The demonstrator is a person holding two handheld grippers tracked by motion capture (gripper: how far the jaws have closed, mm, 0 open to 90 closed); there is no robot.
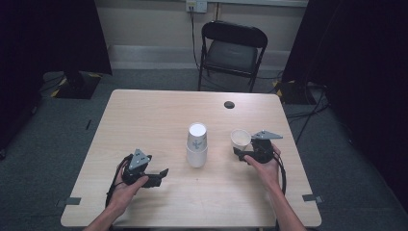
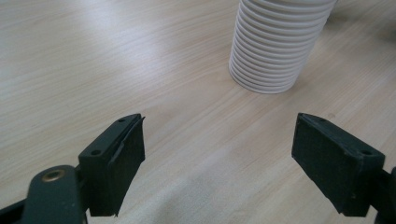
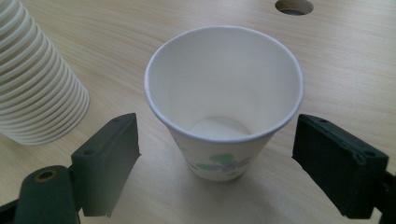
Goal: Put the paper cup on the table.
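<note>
The single white paper cup (image 3: 224,102) stands upright at the counter's (image 1: 144,115) three o'clock, freed between the right hand-held gripper's (image 3: 217,163) spread jaws; the left hand-held gripper (image 2: 219,163), also spread, faces the upside-down white cup stack (image 2: 275,46).

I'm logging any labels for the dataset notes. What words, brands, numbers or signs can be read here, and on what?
None can be read.
The single paper cup bears a green and grey printed motif, no letters.
The upside-down cup stack shows a small print, too blurred to read.
</note>
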